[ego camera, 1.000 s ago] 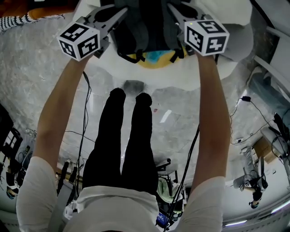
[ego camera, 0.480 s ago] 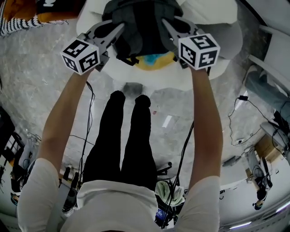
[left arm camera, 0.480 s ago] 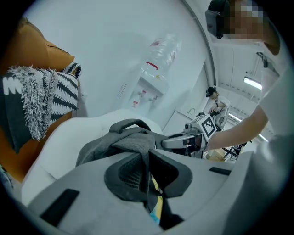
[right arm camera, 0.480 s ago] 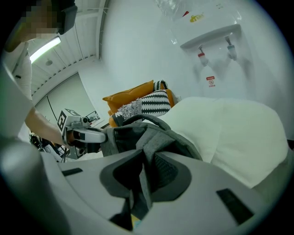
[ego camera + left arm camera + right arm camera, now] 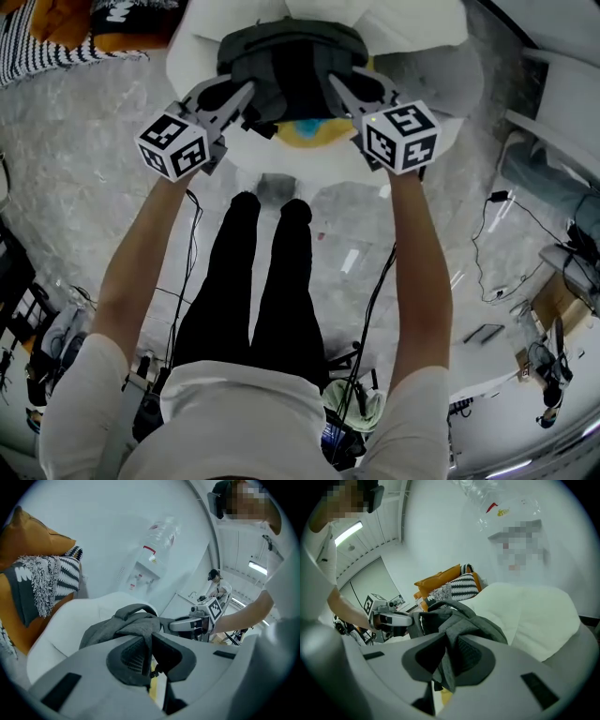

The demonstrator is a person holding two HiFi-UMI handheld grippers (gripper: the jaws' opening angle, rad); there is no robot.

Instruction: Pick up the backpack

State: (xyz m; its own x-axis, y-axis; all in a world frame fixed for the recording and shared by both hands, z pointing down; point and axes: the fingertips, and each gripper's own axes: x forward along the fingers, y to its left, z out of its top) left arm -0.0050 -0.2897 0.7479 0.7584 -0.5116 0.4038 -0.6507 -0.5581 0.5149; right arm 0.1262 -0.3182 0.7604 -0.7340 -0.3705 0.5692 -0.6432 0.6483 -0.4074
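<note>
A dark grey backpack (image 5: 291, 66) hangs between my two grippers over a white soft chair (image 5: 202, 42). My left gripper (image 5: 246, 94) is shut on the grey strap (image 5: 149, 645) at its left side. My right gripper (image 5: 336, 84) is shut on the strap (image 5: 449, 667) at its right side. In the left gripper view the backpack (image 5: 123, 626) bunches just beyond the jaws, with the right gripper (image 5: 186, 623) across it. The right gripper view shows the backpack (image 5: 468, 620) and the left gripper (image 5: 393, 619) opposite. A yellow and blue patch (image 5: 314, 129) shows under the bag's near edge.
Orange cushions and a striped throw (image 5: 66, 33) lie at the chair's left. A water dispenser (image 5: 146, 571) stands by the wall behind. Cables (image 5: 183, 244) run over the marble floor by my legs (image 5: 253, 281), with gear at both lower sides.
Both grippers have come up and toward me with the backpack held between them. The bag has lifted off the chair seat and more of the white chair shows behind it.
</note>
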